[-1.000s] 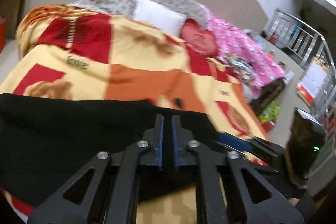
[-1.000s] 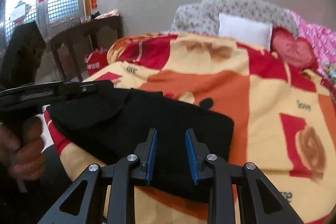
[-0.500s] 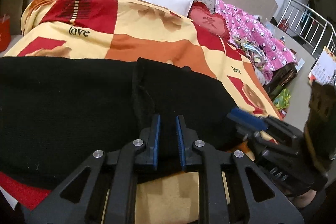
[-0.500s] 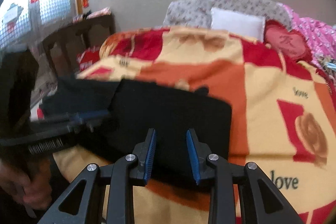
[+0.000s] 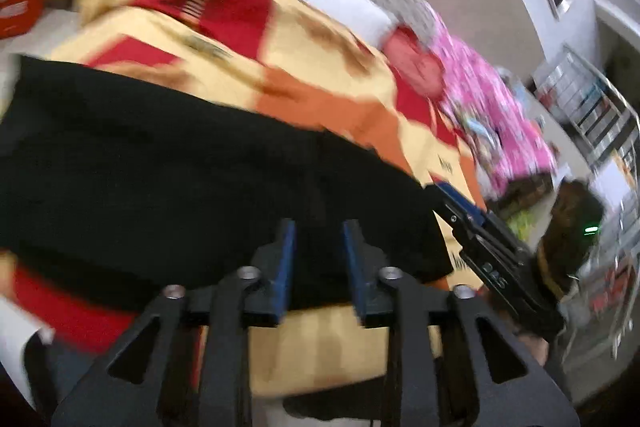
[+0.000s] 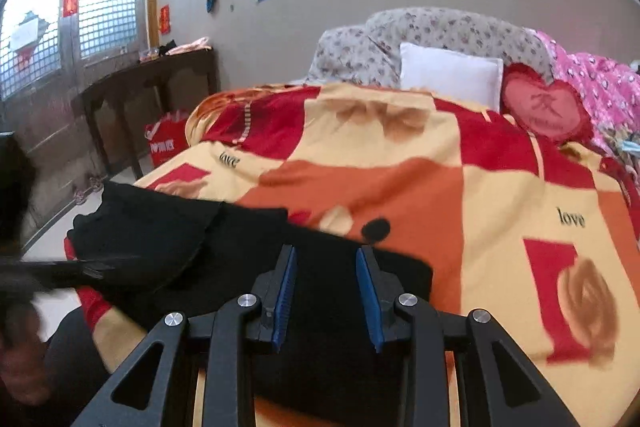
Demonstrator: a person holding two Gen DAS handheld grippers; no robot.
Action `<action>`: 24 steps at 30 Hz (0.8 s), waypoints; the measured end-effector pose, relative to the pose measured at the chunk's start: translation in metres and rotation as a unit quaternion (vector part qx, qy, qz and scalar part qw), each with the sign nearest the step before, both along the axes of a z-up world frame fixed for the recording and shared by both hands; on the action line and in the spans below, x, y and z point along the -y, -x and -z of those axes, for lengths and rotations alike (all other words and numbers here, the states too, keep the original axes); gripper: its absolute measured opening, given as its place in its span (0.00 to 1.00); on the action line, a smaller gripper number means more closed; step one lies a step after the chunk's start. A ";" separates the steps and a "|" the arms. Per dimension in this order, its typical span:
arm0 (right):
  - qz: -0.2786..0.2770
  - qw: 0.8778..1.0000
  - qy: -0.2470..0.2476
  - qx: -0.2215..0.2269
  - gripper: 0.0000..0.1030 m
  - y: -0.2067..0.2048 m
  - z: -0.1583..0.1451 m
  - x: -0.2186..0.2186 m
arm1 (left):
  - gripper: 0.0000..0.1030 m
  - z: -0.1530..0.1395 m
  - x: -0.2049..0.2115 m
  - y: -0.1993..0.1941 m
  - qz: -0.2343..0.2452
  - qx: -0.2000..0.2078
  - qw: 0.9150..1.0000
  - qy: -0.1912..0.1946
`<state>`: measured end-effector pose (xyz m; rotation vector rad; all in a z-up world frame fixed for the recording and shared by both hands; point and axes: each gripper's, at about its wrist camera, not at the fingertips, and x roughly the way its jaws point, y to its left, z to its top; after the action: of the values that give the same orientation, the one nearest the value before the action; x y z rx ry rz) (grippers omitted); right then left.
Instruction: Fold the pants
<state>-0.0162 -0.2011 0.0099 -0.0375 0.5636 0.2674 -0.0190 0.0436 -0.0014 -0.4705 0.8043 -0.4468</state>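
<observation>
Black pants point(image 5: 192, 179) lie folded across the near edge of the bed on a red, orange and yellow blanket point(image 5: 320, 75). My left gripper point(image 5: 318, 231) is open and empty, just above the pants' near edge. My right gripper point(image 6: 326, 259) is open and empty over the right part of the pants point(image 6: 336, 287). The right gripper also shows in the left wrist view point(image 5: 468, 207) at the pants' right end. The left gripper shows blurred at the left edge of the right wrist view point(image 6: 92, 269). The left wrist view is blurred by motion.
A white pillow point(image 6: 450, 77), a red heart cushion point(image 6: 546, 107) and a pink quilt point(image 6: 600, 83) lie at the head of the bed. A dark wooden table point(image 6: 160, 79) and a red bag point(image 6: 166, 141) stand to the left. A metal railing point(image 5: 600, 107) is at the right.
My left gripper opened wider, let go of the black cloth and drew back. The right gripper opened a little wider. The pants now lie flat on the blanket.
</observation>
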 end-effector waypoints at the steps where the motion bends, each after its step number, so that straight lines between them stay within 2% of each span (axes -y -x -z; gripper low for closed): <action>1: 0.007 1.000 0.004 0.004 0.28 -0.004 0.000 0.001 | 0.38 -0.003 -0.018 0.008 -0.030 0.003 1.000 0.005; 2: 0.011 1.000 0.002 0.009 0.28 -0.006 0.001 0.004 | 0.43 -0.004 -0.035 0.016 -0.057 0.003 0.998 0.008; 4: 0.012 1.000 -0.020 0.001 0.28 -0.009 0.005 0.012 | 0.44 -0.001 -0.074 0.033 -0.120 -0.006 0.993 0.017; 7: 0.019 0.998 -0.063 -0.019 0.28 -0.017 0.007 0.026 | 0.44 0.012 -0.116 0.051 -0.200 -0.036 0.978 0.036; 9: 0.029 0.995 -0.087 -0.040 0.28 -0.023 0.012 0.035 | 0.44 0.023 -0.132 0.055 -0.228 -0.058 0.970 0.057; 11: 0.042 0.993 -0.098 -0.056 0.29 -0.026 0.016 0.040 | 0.44 0.032 -0.138 0.052 -0.238 -0.065 0.967 0.065; 14: 0.026 0.995 -0.089 -0.048 0.28 -0.021 0.014 0.034 | 0.44 0.036 -0.143 0.049 -0.245 -0.060 0.964 0.082; 19: -0.013 0.999 -0.013 -0.027 0.28 -0.011 0.015 0.004 | 0.44 0.034 -0.143 0.030 -0.235 -0.060 0.964 0.106; 21: -0.021 1.000 0.016 -0.017 0.28 -0.007 0.015 -0.006 | 0.44 0.032 -0.143 0.026 -0.238 -0.054 0.965 0.097; 24: -0.017 1.000 0.015 -0.020 0.28 -0.009 0.017 -0.005 | 0.44 0.034 -0.142 0.021 -0.250 -0.051 0.964 0.077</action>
<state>-0.0076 -0.1958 -0.0068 -0.0710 0.6065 0.2938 -0.0400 0.1858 -0.0351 -0.8209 0.7195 -0.0143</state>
